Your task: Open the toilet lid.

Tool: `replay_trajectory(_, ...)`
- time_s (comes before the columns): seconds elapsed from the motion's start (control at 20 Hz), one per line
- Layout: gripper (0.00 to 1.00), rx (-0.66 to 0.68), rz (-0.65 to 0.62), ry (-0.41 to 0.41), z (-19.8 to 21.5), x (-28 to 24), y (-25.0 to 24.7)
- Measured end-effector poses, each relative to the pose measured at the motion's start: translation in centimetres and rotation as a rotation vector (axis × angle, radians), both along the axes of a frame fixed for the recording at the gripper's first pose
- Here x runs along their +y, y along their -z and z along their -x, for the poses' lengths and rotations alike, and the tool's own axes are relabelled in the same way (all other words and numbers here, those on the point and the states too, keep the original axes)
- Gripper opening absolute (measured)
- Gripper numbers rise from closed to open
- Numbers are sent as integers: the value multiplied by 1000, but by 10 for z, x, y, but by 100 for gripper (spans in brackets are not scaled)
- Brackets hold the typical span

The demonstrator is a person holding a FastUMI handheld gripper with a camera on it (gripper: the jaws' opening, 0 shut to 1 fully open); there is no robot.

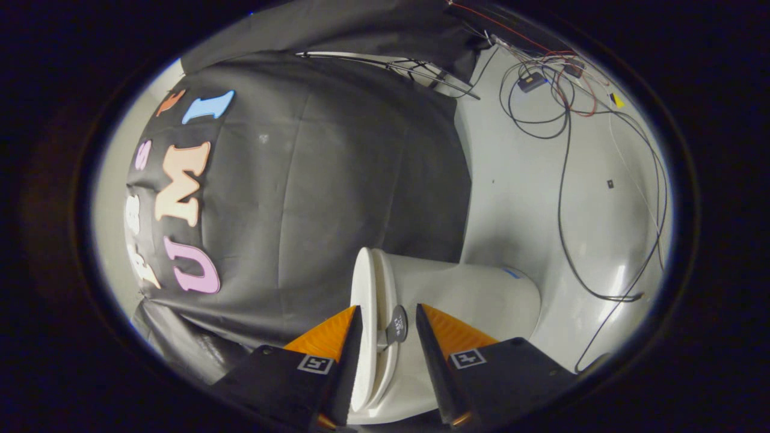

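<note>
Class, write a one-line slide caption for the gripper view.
Open gripper straddling the toilet lid edge, a small grey tab between its jaws; loose cables trail across the floor beyond.

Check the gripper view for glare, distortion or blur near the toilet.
Gripper view: strong fisheye bend, and the scene looks rolled sideways; bright glare streaks on the glossy floor near the cables; soft shadow beside the toilet; lid edge sharp, no motion blur; gripper open, fingers either side of the lid and a small grey tab.

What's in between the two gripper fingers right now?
In the gripper view, the toilet lid edge and a small grey tab sit between the open gripper fingers.
</note>
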State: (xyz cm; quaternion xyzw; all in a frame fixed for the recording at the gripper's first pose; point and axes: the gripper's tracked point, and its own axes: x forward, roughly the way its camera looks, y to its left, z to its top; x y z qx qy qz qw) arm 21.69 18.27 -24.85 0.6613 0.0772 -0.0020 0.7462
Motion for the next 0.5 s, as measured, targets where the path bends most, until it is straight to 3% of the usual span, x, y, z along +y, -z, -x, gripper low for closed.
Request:
replay_trajectory(0.2,53,41,-20,-36,-7,10,11)
replay_trajectory(0.5,32,9,-54,-114,-20,28,7)
